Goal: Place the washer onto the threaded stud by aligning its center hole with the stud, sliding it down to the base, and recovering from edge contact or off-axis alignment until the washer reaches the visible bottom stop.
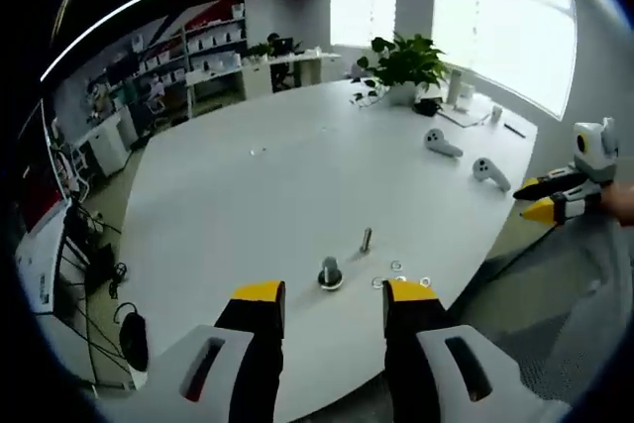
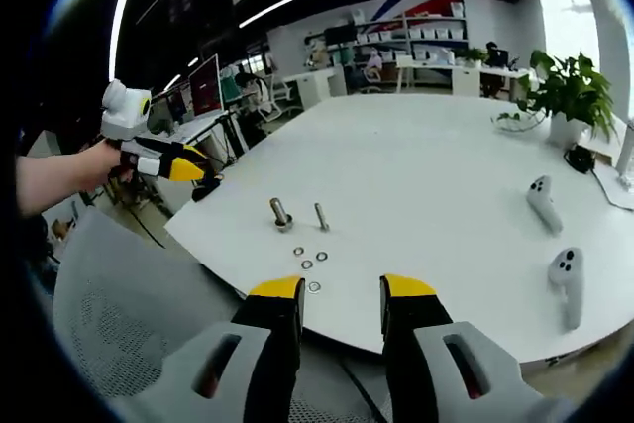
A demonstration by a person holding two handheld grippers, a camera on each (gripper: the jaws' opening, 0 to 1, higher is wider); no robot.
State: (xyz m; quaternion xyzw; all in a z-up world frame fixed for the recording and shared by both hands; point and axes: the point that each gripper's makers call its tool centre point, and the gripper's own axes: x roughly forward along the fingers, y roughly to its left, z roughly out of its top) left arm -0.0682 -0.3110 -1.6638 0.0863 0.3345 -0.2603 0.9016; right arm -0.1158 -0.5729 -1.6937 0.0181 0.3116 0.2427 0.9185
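Both hand-held grippers, left (image 1: 335, 296) and right (image 2: 342, 290), hover with jaws apart and empty at the near edge of the white surface (image 2: 436, 175), where four loose washers (image 2: 308, 264) lie just near of the upright stud (image 2: 280, 214) and a bolt (image 2: 321, 217).

white table (image 2: 436, 175) | yellow-tipped black tool (image 2: 342, 289) | green plant (image 1: 406, 58)
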